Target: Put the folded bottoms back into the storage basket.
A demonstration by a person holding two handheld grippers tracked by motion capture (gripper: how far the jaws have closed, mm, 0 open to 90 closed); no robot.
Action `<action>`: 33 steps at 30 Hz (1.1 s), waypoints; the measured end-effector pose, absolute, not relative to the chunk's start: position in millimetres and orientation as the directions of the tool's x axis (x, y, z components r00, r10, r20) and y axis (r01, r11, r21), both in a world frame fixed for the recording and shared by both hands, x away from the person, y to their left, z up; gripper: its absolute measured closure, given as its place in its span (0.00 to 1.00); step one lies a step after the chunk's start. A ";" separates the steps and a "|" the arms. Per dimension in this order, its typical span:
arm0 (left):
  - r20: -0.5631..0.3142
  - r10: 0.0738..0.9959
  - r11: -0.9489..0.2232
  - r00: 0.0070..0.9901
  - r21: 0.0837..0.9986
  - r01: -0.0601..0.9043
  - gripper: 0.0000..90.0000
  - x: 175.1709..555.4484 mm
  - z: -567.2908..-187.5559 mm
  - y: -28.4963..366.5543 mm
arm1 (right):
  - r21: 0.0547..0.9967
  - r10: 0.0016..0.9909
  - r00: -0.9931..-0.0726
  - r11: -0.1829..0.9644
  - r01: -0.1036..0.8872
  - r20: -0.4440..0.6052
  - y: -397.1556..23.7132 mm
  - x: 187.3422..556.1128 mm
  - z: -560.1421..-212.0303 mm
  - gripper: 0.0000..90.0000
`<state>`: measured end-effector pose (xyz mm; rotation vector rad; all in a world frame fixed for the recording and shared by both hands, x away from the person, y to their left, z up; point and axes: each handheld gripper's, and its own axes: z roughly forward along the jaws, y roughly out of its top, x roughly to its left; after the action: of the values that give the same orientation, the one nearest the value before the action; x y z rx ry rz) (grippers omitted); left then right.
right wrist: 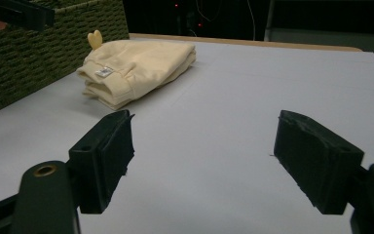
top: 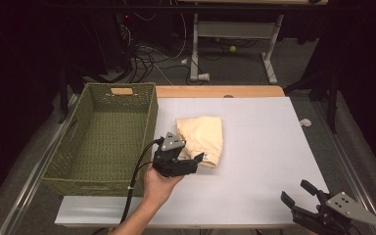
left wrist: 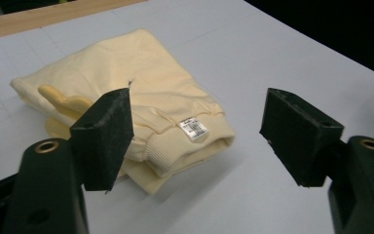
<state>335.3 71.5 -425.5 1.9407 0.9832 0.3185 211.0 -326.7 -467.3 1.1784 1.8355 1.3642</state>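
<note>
A folded pale yellow garment (top: pixel 201 139) lies on the white table (top: pixel 264 161), a little left of centre in the high view, just to the right of a green woven basket (top: pixel 105 142) that fills the left side. The left gripper (top: pixel 186 159) is held in a hand (top: pixel 159 183) rising from the bottom edge, its tips at the lower edge of the garment. In the left gripper view the garment (left wrist: pixel 141 97) sits in the upper left half of the frame, its ribbed cuff and a small white label (left wrist: pixel 194 128) falling between the two black jaws, which stand wide apart and press on nothing. The left jaw covers part of the fold beside it, so whether it touches the cloth cannot be told. A rounded yellow shape (left wrist: pixel 61 100) pokes from the garment's far left; what it is stays unclear.

The right gripper (top: pixel 301 195) sits at the lower right corner of the high view, partly cut off by the frame, jaws apart over bare table, well away from the garment. In the right gripper view the garment (right wrist: pixel 136 68) lies in the upper left, next to the basket (right wrist: pixel 53 48).
</note>
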 end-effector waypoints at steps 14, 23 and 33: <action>-0.196 0.793 -0.261 0.577 0.747 0.612 0.23 369.0 -421.6 71.6 | 0.943 0.887 -0.458 0.098 0.318 0.062 -327.3 211.3 -467.4 0.25; -0.188 0.818 -0.266 0.544 0.715 0.647 0.22 389.4 -419.8 65.8 | 0.943 0.884 -0.462 0.096 0.319 0.066 -327.5 211.6 -467.6 0.25; -0.205 0.840 -0.242 0.503 0.687 0.685 0.21 411.1 -420.8 63.0 | 0.943 0.883 -0.466 0.099 0.319 0.064 -327.5 211.7 -467.8 0.25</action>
<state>411.1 63.0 -420.8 1.9992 1.2486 0.2640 211.7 -327.5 -467.8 1.1726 1.8475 1.3686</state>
